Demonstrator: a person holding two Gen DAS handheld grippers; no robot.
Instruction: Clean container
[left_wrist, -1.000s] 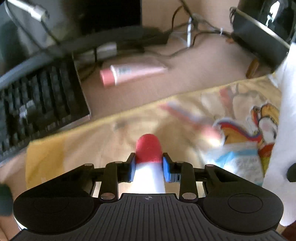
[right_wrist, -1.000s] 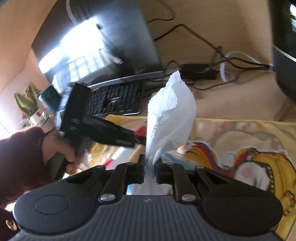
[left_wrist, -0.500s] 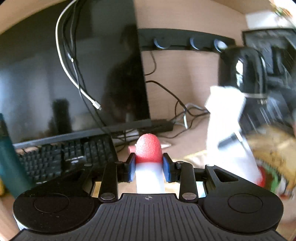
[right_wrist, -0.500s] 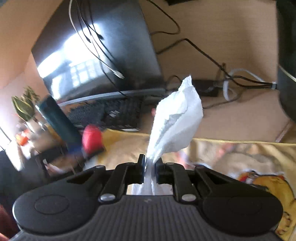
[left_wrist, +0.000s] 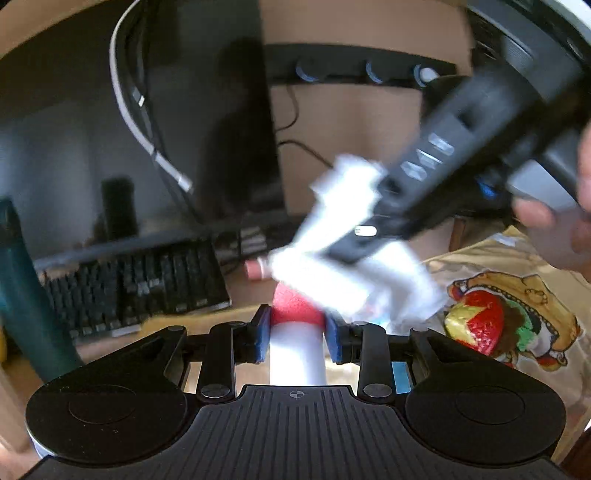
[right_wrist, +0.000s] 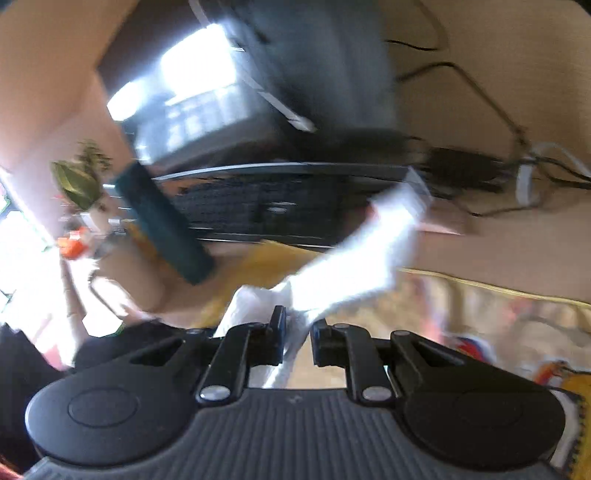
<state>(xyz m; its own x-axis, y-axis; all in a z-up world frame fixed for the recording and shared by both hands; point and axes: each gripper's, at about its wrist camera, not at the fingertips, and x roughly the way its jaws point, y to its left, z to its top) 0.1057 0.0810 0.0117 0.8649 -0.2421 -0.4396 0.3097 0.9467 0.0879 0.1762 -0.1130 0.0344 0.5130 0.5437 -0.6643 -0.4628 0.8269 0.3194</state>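
My left gripper is shut on a white container with a red cap, held upright. A white paper towel lies blurred against the top and right side of the cap. My right gripper comes down from the upper right, held by a hand, with the towel at its tip. In the right wrist view the right gripper is shut on the paper towel, which streams up to the right. Both now views are smeared by motion.
A black keyboard and a dark monitor stand behind. A teal bottle is at the left edge. A pink tube lies past the cap. A yellow cloth with a cartoon print covers the desk at right. Cables run along the back.
The right gripper has swung in with the paper towel, which is now against the red cap. The left gripper keeps its hold on the container, tilted up from a second ago.
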